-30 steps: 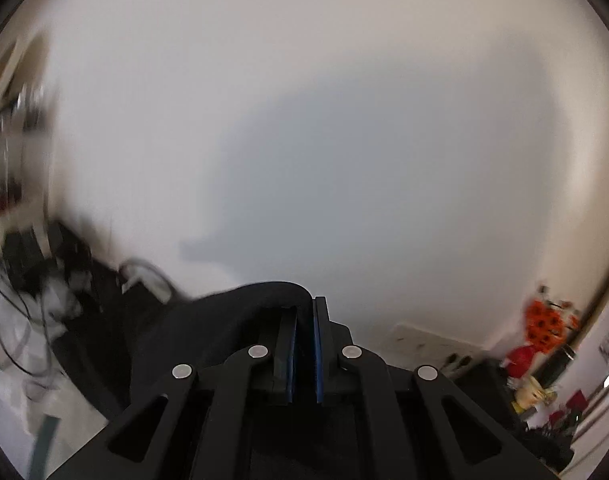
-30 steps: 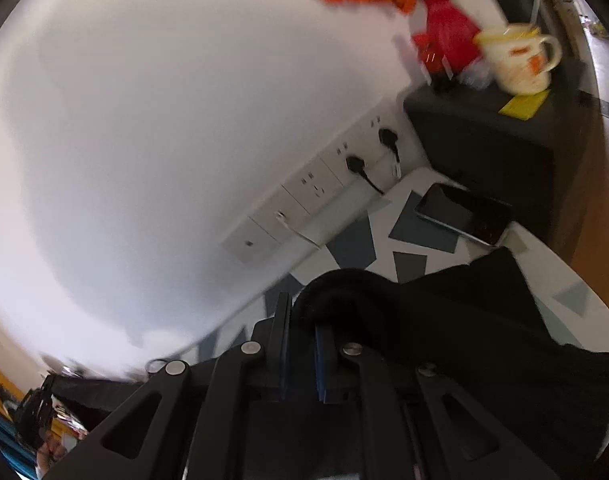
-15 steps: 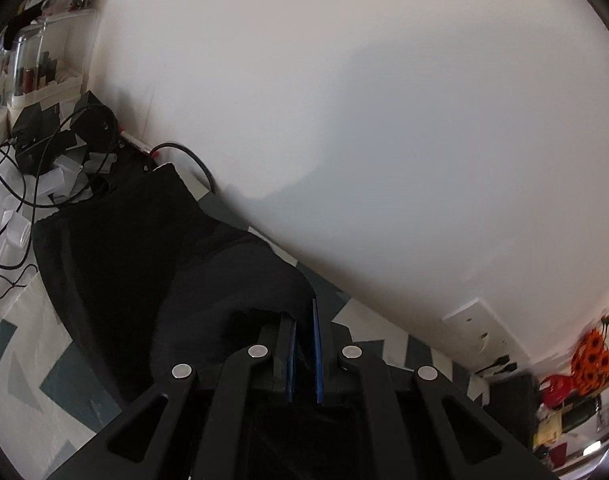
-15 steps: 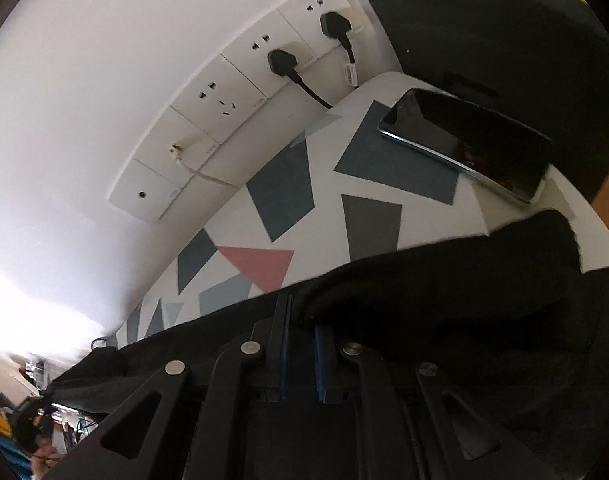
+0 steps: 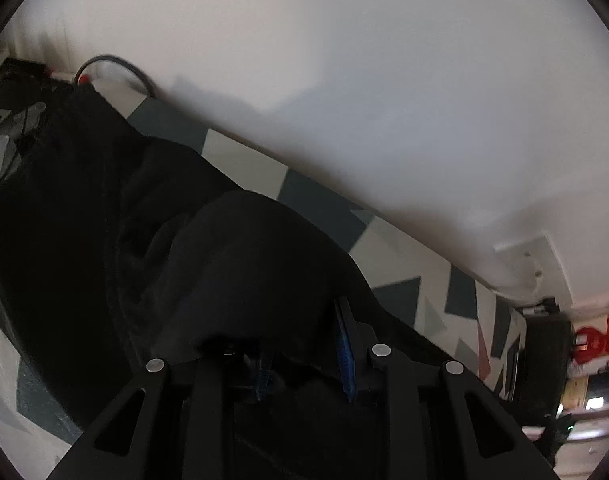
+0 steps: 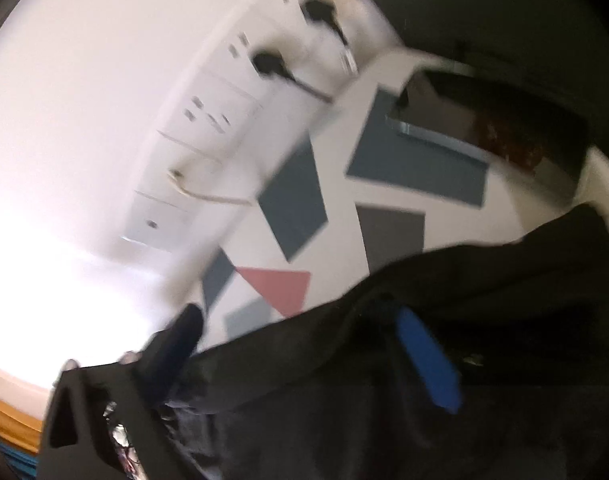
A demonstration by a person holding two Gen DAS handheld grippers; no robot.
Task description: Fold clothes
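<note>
The black garment lies heaped on a table with a white cloth printed in grey, blue and pink shapes, pushed against a white wall.

The left gripper is opening; a fold of the garment bulges between its 2 blue-padded fingers, and I cannot tell whether the pads still press it.

The right gripper is opening too, spread wide, with the garment's edge lying loose between its fingers.

Beyond that edge a phone lies flat on the cloth. Wall sockets with 2 black plugs sit just above the table's back edge. Cables and dark gear crowd the far left end.
</note>
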